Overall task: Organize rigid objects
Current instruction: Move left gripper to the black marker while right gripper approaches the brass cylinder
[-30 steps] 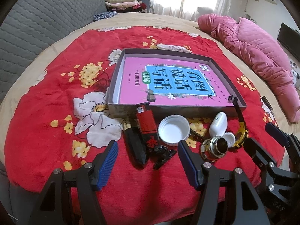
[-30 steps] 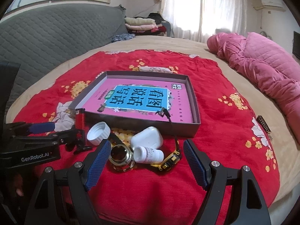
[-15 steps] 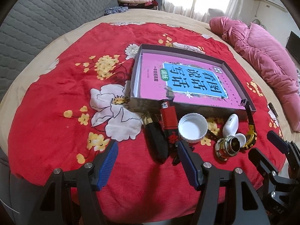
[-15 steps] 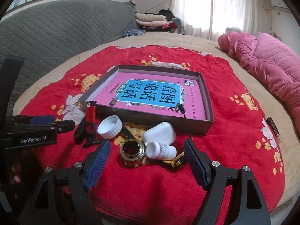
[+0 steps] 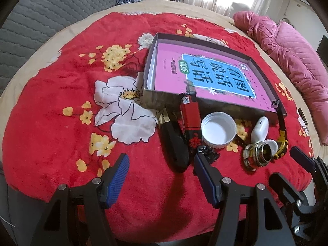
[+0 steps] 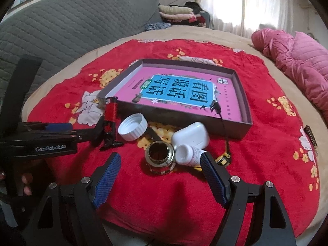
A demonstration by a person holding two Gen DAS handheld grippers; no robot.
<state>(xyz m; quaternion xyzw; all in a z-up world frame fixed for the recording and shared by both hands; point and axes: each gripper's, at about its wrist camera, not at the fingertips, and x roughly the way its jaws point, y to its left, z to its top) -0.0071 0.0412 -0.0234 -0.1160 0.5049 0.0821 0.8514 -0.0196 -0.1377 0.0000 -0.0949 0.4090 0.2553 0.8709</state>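
Note:
A shallow grey box (image 5: 155,99) (image 6: 244,94) holding a pink book lies on a red floral blanket. In front of it sit a red lighter (image 5: 189,112) (image 6: 110,110), a black handled tool (image 5: 175,141), a white cap (image 5: 218,129) (image 6: 133,127), a white earbud case (image 5: 260,129) (image 6: 190,136), a small white bottle (image 6: 187,154), a metal ring jar (image 5: 257,156) (image 6: 160,157) and a yellow watch (image 5: 281,141) (image 6: 222,160). My left gripper (image 5: 162,176) is open just short of the tool and lighter. My right gripper (image 6: 160,176) is open just short of the jar and bottle.
The blanket (image 5: 61,94) covers a round bed with a grey quilted headboard (image 6: 71,26). A pink duvet (image 6: 297,57) lies at the right. Folded clothes (image 6: 176,13) are stacked at the back. A small dark bar (image 6: 310,137) lies on the blanket at right.
Both grippers have shifted left and moved closer to the objects; the box and items now sit further right in the left view. Nothing was picked up.

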